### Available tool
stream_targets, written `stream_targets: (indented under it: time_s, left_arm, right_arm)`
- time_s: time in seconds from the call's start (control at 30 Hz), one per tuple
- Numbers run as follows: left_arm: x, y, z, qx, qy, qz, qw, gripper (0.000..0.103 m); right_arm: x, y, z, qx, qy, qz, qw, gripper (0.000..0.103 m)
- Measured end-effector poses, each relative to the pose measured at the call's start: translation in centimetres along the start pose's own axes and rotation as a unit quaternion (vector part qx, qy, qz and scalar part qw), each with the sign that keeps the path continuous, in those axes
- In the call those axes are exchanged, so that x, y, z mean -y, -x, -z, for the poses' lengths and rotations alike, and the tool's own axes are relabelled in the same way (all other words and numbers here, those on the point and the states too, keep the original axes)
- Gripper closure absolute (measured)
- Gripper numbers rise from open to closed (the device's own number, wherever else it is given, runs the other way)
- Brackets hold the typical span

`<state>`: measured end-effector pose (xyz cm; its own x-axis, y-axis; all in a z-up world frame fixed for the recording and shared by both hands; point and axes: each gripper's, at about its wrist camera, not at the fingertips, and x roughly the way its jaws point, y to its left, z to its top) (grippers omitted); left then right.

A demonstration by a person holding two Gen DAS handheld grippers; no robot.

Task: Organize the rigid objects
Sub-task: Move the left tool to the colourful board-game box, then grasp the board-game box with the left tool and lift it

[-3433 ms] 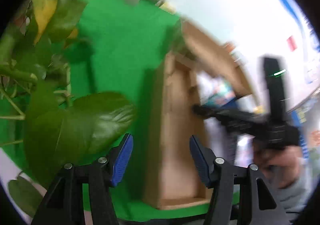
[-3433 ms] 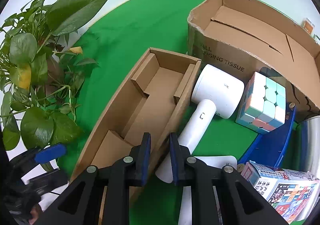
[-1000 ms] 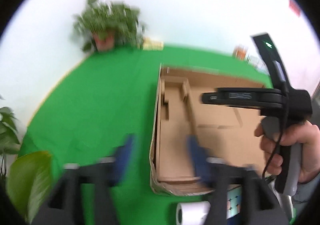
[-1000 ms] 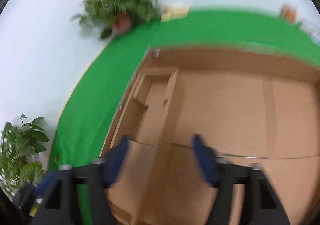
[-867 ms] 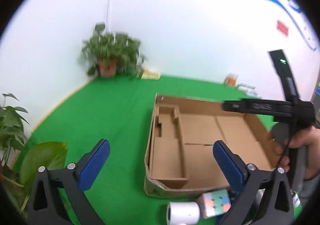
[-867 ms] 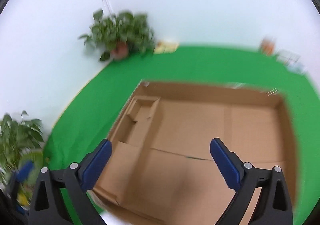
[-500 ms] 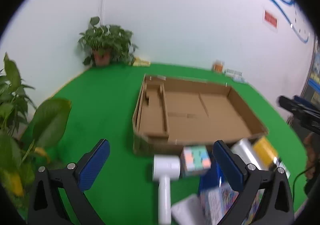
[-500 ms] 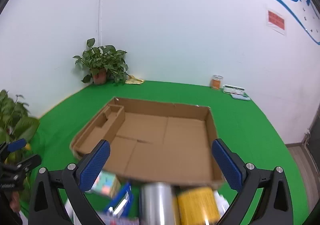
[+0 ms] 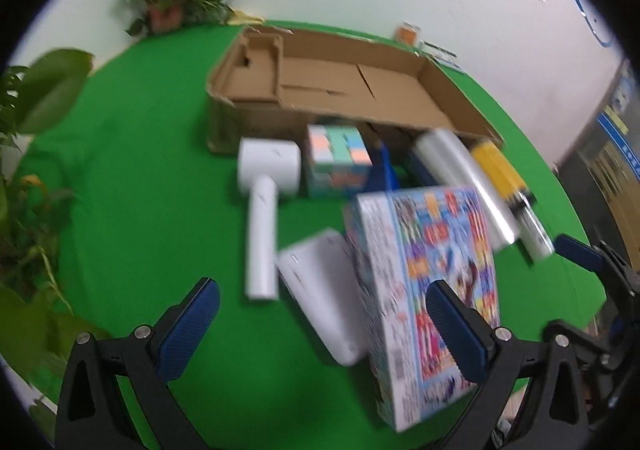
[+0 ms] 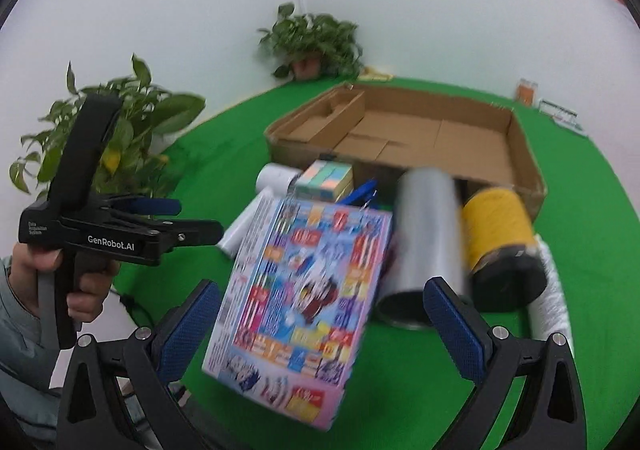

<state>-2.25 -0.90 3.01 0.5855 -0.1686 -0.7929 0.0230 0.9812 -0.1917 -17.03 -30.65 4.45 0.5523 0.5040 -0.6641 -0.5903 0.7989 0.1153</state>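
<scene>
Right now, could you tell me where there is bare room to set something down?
The cardboard box floor right of its narrow insert is bare, as is the green mat left of the white hammer. The mat before the box is crowded.

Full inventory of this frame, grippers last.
cardboard box: 1, brown, back of green mat
small insert box: 1, brown, inside its left end
white hammer-shaped device: 1, before box
puzzle cube: 1, pastel, right of it
flat white item: 1, near centre
picture box: 1, multicolour, front
silver roll: 1
yellow roll: 1
potted plants: 2, green, left and back
left hand-held gripper: open
right hand-held gripper: open
</scene>
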Motion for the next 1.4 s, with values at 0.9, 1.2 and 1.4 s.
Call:
stream_targets:
  time_s: [0.9,1.2,1.4]
  left_arm:
    - [2.2,-6.7,4.8,-0.161,0.045,0.125,0.9781,0.011]
    - [2.3,-5.3,5.3,-0.144,0.048,0.126,0.9804,0.025]
    - [2.4,-1.9,3.3,-0.096,0.001,0.083,0.9919,0.029]
  right_arm:
    - [-1.4,-9.9,3.8,-0.113,-0.069,-0.02,0.991,0.005]
    - [-1.7,-9.6,3.5,-0.115,-0.063,-0.005,0.991,0.007]
    - [-3.2,-8.1,2.6,-0.082,-0.055,0.009,0.995,0.01]
